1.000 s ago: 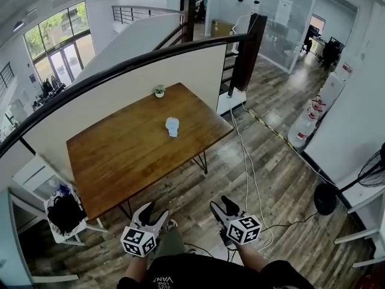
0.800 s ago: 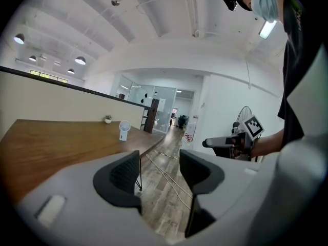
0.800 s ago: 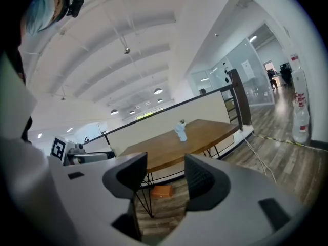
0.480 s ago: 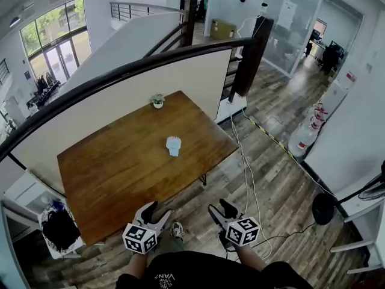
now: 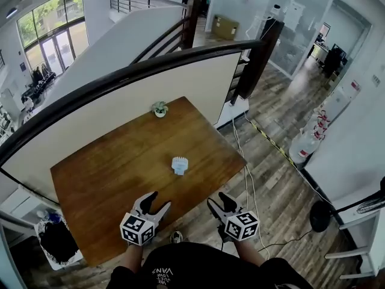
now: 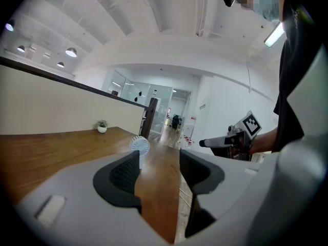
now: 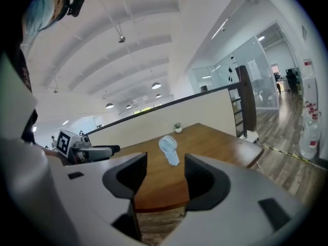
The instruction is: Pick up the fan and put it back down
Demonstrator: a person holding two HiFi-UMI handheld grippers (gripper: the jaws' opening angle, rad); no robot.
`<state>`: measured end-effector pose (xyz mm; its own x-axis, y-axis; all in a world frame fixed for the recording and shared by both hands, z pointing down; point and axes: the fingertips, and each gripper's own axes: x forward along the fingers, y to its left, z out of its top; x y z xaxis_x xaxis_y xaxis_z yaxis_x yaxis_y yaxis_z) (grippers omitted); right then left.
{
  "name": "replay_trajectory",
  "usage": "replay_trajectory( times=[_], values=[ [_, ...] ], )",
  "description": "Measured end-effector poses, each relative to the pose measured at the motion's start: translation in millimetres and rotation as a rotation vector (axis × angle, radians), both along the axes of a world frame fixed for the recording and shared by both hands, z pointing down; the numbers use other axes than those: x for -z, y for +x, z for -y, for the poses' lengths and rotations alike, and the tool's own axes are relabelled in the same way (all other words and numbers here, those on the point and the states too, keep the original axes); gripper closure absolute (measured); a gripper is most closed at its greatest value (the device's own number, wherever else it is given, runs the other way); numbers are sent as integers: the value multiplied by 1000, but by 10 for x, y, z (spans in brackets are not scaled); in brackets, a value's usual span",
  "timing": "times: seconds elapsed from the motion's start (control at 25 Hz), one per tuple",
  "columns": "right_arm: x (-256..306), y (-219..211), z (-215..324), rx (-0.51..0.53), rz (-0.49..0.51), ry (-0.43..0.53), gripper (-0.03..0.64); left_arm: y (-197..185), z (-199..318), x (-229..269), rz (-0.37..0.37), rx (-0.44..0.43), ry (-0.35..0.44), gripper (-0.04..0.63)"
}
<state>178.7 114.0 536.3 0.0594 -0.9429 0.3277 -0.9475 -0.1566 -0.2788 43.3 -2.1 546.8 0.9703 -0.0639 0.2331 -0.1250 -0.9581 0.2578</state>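
A small white fan (image 5: 180,165) stands upright near the middle of the wooden table (image 5: 108,179); it also shows in the left gripper view (image 6: 139,145) and the right gripper view (image 7: 168,149). My left gripper (image 5: 155,201) hovers at the table's near edge, jaws open and empty (image 6: 160,173). My right gripper (image 5: 220,201) is level with it just off the table's near right side, also open and empty (image 7: 162,177). Both point toward the fan, still well short of it.
A small potted plant (image 5: 159,108) sits at the table's far edge against a low wall with a dark handrail (image 5: 180,56). White cables (image 5: 246,167) trail over the floor to the right. A chair with a dark cushion (image 5: 59,241) stands left of the table.
Both grippers and the head have moved forward toward the table; the fan and table now sit nearer and lower in the head view. Jaws stay the same width.
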Motion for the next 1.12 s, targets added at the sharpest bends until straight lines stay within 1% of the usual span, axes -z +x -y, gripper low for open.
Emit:
replay_trajectory(
  times=[0.2, 0.36, 0.64, 0.72, 0.84, 0.92, 1.12],
  values=[
    [-42, 128, 391, 44, -10, -18, 420, 112, 292, -44, 17, 7, 6, 364],
    [-70, 257, 649, 73, 5, -18, 420, 284, 474, -119, 56, -20, 49, 345],
    [-201, 523, 917, 175, 37, -68, 420, 667, 712, -202, 94, -57, 118, 299],
    [-249, 640, 957, 202, 45, -84, 420, 811, 737, -285, 126, -97, 157, 284],
    [-350, 810, 1009, 244, 60, -113, 420, 1010, 791, -454, 221, -184, 260, 268],
    [-403, 932, 1042, 271, 66, -131, 420, 1141, 820, -535, 265, -230, 304, 264],
    [-472, 1241, 1171, 340, 84, -155, 420, 1382, 836, -732, 347, -320, 324, 253]
  ],
)
